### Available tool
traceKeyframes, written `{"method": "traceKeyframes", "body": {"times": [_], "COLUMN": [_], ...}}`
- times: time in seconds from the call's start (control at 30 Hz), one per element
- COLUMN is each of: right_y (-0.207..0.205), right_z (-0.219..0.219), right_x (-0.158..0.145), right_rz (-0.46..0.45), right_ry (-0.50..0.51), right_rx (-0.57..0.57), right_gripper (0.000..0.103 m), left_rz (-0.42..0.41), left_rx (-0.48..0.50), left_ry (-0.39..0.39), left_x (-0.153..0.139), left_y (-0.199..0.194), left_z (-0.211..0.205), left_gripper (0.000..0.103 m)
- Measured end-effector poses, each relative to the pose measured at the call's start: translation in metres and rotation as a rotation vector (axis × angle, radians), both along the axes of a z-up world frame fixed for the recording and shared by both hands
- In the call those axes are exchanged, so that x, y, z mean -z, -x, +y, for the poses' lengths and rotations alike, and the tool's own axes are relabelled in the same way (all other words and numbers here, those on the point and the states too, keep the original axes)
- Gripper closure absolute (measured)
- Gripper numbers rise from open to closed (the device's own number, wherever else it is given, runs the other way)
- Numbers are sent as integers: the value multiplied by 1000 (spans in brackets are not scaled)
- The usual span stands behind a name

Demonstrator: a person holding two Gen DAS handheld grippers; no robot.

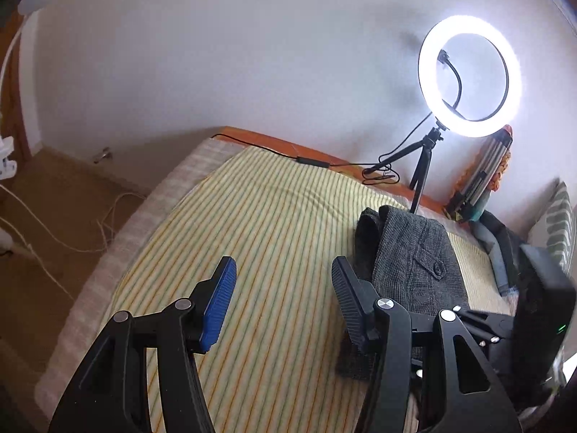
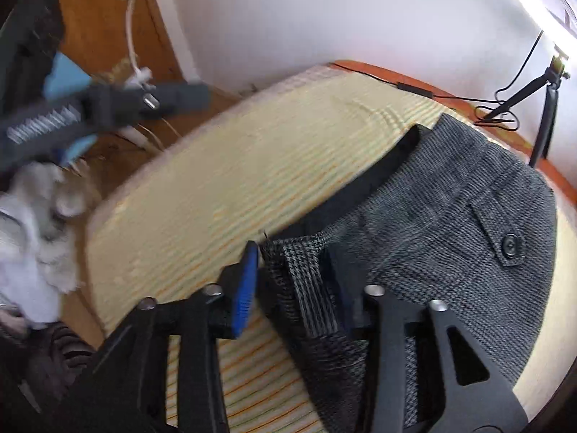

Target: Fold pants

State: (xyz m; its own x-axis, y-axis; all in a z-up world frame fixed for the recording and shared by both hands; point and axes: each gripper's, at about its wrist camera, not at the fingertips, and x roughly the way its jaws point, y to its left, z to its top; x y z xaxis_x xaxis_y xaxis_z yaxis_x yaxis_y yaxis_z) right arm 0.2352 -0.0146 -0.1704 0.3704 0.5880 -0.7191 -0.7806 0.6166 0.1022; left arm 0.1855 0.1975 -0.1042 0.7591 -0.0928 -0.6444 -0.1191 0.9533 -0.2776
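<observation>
Dark grey woven pants (image 1: 414, 259) lie folded on a striped yellow bed cover (image 1: 252, 252), buttoned back pocket up. My left gripper (image 1: 285, 299) is open and empty, held above the cover just left of the pants. In the right wrist view the pants (image 2: 450, 234) fill the right side. My right gripper (image 2: 295, 285) has its jaws around a folded edge of the pants (image 2: 303, 288), partly closed; a firm pinch cannot be told. The left gripper (image 2: 108, 108) shows blurred at upper left there.
A lit ring light on a tripod (image 1: 468, 75) stands at the bed's far edge with a black cable (image 1: 310, 160). A striped pillow (image 1: 483, 176) and other clothes (image 1: 497, 249) lie at the right. Floor with white cords (image 1: 54, 238) is to the left. White cloth (image 2: 32, 245) lies left of the bed.
</observation>
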Motion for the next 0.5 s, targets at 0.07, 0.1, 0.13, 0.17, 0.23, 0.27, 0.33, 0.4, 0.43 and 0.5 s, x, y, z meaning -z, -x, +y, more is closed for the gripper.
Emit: {"method": "traceKeyframes", "body": {"times": [0.07, 0.1, 0.13, 0.17, 0.23, 0.27, 0.33, 0.4, 0.43, 0.5], "right_y": [4, 4, 3, 1, -1, -2, -6, -8, -11, -18], "right_z": [-16, -25, -35, -50, -75, -88, -107, -125, -134, -150], "right_x": [-13, -18, -22, -27, -33, -36, -39, -41, -40, -37], "right_rz": [-6, 4, 21, 38, 42, 36, 39, 39, 39, 53], "right_ry": [-50, -75, -103, -139, -177, -190, -202, -198, -196, -201], "right_rx": [13, 20, 33, 57, 109, 141, 179, 228, 249, 287], "right_gripper": [41, 40, 38, 35, 27, 24, 21, 19, 19, 19], "left_rz": [8, 10, 15, 21, 37, 46, 71, 102, 118, 145], "left_rx": [16, 22, 29, 37, 63, 77, 106, 126, 130, 131], "left_ry": [12, 20, 37, 63, 98, 113, 144, 187, 209, 264], "left_x": [1, 1, 2, 3, 5, 6, 10, 15, 18, 23], "left_y": [0, 1, 2, 3, 6, 7, 9, 10, 10, 11], "left_z": [-2, -3, -4, -5, -9, -12, -19, -25, -28, -30], "left_gripper": [46, 39, 38, 38, 37, 37, 37, 35, 30, 29]}}
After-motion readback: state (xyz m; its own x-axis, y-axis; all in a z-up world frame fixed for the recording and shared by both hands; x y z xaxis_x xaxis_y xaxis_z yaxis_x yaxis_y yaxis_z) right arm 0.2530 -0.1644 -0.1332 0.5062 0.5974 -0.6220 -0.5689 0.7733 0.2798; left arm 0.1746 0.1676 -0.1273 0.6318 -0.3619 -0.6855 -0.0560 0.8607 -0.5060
